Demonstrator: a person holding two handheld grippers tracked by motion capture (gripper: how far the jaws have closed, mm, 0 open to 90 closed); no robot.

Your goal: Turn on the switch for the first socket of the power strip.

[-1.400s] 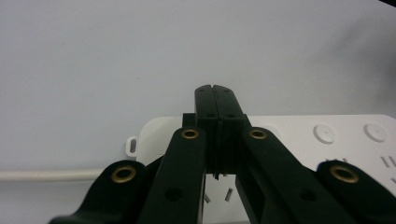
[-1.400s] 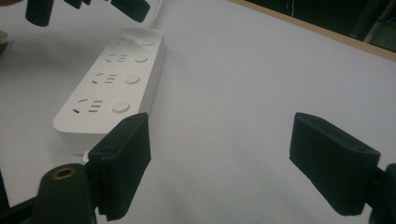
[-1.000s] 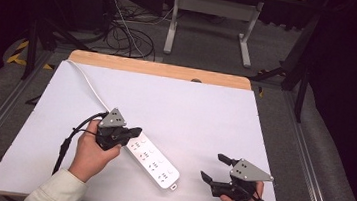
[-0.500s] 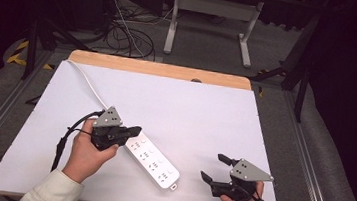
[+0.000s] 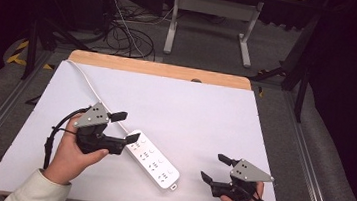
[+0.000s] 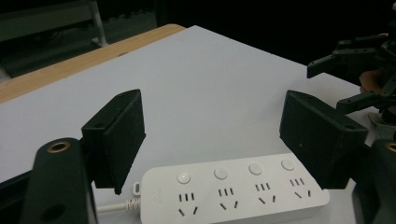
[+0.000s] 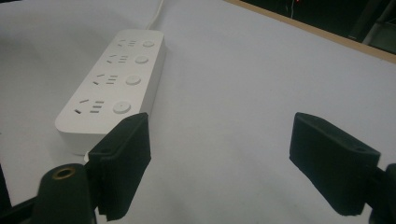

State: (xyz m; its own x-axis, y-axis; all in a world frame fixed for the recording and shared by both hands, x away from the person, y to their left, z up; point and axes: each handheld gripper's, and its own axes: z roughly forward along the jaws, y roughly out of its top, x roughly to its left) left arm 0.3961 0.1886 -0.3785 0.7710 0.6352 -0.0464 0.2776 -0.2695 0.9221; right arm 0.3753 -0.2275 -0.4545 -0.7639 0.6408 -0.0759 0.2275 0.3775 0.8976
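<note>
My left hand-held gripper has opened and backed toward 9 o'clock off the strip, which lies mid-table. The right hand-held gripper waits spread at 5 o'clock; release looks complete.

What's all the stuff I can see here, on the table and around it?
Power strip: one, white, four sockets with buttons, lying slantwise on the near part of the table.
Power strip cord: one, white, running to the far left corner.
Table: one, white top, wooden far edge.
Cables: a dark tangle on the floor behind.
Metal stand: one, grey, beyond the table.
Left gripper: black, open, beside the strip's cord end.
Right gripper: black, open, near right.
</note>
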